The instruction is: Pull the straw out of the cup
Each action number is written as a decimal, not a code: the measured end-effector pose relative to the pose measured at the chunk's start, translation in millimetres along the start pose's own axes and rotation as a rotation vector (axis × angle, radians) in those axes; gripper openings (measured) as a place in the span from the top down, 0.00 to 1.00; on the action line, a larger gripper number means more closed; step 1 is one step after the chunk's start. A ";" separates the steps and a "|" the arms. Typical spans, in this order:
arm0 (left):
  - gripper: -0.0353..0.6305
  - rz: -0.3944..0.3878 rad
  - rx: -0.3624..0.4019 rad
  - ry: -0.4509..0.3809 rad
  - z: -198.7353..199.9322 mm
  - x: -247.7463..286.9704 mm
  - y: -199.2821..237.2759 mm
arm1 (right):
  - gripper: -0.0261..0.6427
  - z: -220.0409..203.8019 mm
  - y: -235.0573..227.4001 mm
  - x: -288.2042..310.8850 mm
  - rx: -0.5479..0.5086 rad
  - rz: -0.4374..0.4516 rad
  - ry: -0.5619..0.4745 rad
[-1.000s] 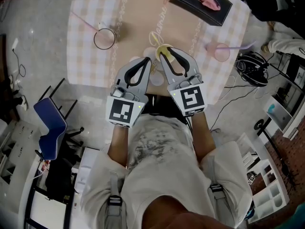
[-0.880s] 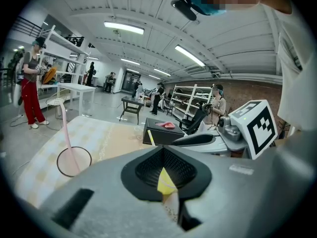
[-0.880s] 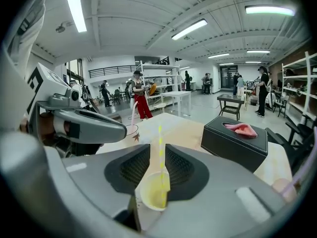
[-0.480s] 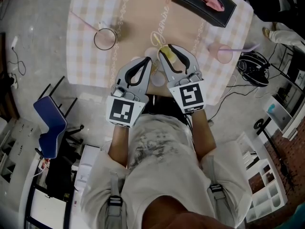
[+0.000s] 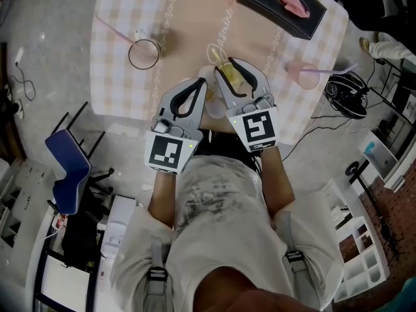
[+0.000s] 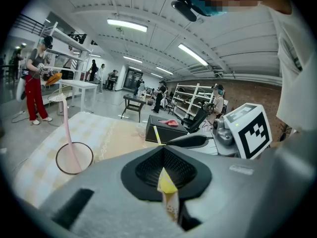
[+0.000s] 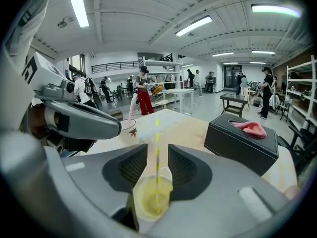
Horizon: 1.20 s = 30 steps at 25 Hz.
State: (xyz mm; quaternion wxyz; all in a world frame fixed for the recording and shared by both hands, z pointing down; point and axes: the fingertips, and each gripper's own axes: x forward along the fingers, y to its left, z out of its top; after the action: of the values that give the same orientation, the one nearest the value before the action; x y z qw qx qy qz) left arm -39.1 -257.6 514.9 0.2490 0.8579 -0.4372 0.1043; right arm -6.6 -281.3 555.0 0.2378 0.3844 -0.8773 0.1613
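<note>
A clear cup of yellow drink (image 7: 151, 198) with a yellow-striped straw (image 7: 157, 152) upright in it sits deep between the jaws of my right gripper (image 7: 157, 145). Those jaws are opening, and the pads stand off the cup and straw. In the head view the cup (image 5: 235, 80) shows between the spread jaws of the right gripper (image 5: 227, 64) near the table's front edge. My left gripper (image 5: 198, 83) hangs just to its left. Its jaws are shut on a small yellow folded piece (image 6: 167, 187). The straw (image 6: 156, 134) shows beyond the left gripper (image 6: 164, 150).
A clear cup with a pink straw (image 5: 143, 52) stands at the table's left. At the right edge is a pink cup with a purple straw (image 5: 304, 74), and at the back right a black tissue box (image 5: 281, 4). A blue chair (image 5: 70, 171) is on the floor to the left.
The right gripper's jaws have spread apart around the yellow cup, which was held tighter before. The left gripper has stayed put.
</note>
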 end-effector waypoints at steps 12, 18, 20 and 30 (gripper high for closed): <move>0.94 0.013 -0.011 0.000 -2.3 -0.4 8.4 | 0.75 -2.0 -2.3 14.1 -0.022 0.005 0.015; 0.94 0.012 -0.015 0.000 -2.4 0.3 9.9 | 0.80 -4.1 -2.6 17.1 -0.041 0.001 0.026; 0.94 0.013 -0.016 0.001 -2.5 0.1 10.5 | 0.82 -4.8 -2.3 17.8 -0.045 -0.001 0.029; 0.94 0.012 -0.012 -0.003 -1.8 -4.5 11.8 | 0.91 -6.6 -0.2 17.2 -0.060 -0.018 0.034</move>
State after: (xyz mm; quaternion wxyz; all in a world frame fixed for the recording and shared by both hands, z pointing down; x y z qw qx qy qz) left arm -51.2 -259.3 518.7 0.2531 0.8537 -0.4435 0.1020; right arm -14.7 -288.7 569.8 0.2654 0.3822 -0.8741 0.1391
